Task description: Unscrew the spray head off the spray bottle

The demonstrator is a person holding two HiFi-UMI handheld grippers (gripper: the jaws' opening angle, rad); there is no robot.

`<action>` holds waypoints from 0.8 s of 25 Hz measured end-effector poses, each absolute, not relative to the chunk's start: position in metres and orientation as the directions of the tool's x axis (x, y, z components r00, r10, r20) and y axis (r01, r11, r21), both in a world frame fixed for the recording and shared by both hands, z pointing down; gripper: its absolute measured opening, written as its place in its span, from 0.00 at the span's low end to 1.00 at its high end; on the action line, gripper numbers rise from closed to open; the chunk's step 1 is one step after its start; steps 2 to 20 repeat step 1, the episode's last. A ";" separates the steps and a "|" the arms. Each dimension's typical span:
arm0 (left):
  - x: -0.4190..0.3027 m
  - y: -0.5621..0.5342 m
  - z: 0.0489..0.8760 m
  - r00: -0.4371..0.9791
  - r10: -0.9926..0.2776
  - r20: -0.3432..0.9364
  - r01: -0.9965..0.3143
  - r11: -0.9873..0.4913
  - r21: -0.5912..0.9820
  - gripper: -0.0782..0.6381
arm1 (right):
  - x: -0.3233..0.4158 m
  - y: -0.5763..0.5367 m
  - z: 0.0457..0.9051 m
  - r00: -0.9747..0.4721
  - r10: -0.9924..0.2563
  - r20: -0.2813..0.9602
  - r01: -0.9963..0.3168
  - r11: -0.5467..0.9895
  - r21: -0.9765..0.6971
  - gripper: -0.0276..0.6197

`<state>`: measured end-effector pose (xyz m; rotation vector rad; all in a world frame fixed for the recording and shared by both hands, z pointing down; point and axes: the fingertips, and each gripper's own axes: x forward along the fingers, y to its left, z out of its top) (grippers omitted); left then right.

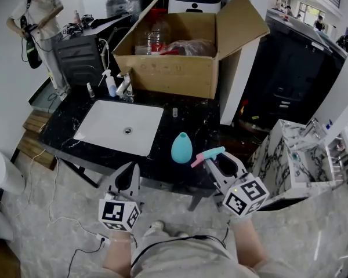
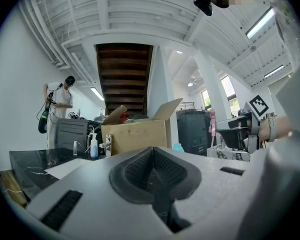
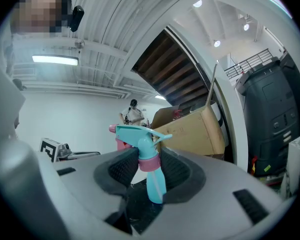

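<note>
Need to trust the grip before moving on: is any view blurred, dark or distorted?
Head view: sharp, fisheye-bowed edges, dark counter dim. Right gripper view: spray head crisp, black vignette corners. Left gripper view: heavy fisheye, ceiling lamp bright, nothing washed out.

Workshop corner under a staircase (image 2: 124,74)
Black marble tabletop (image 1: 69,120) with a white sink (image 1: 107,123), open cardboard box (image 1: 174,74) behind, pale floor (image 1: 46,207), strip lights (image 3: 55,60).

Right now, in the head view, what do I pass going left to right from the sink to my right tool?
The white sink → teal bottle standing on the counter → pink and teal spray head, gripped in the right tool.
</note>
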<state>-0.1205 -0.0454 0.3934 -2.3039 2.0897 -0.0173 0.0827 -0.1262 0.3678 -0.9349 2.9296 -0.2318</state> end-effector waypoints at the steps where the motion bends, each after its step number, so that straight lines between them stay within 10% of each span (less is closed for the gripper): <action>1: -0.121 -0.046 0.394 0.098 -0.995 -0.012 -0.995 -0.098 -0.031 0.12 | 0.083 -0.127 0.368 -0.815 -0.579 -0.010 -0.571 0.805 -0.161 0.27; 20: -0.121 -0.046 0.394 0.098 -0.995 -0.012 -0.995 -0.098 -0.031 0.12 | 0.083 -0.127 0.368 -0.815 -0.579 -0.010 -0.571 0.805 -0.161 0.27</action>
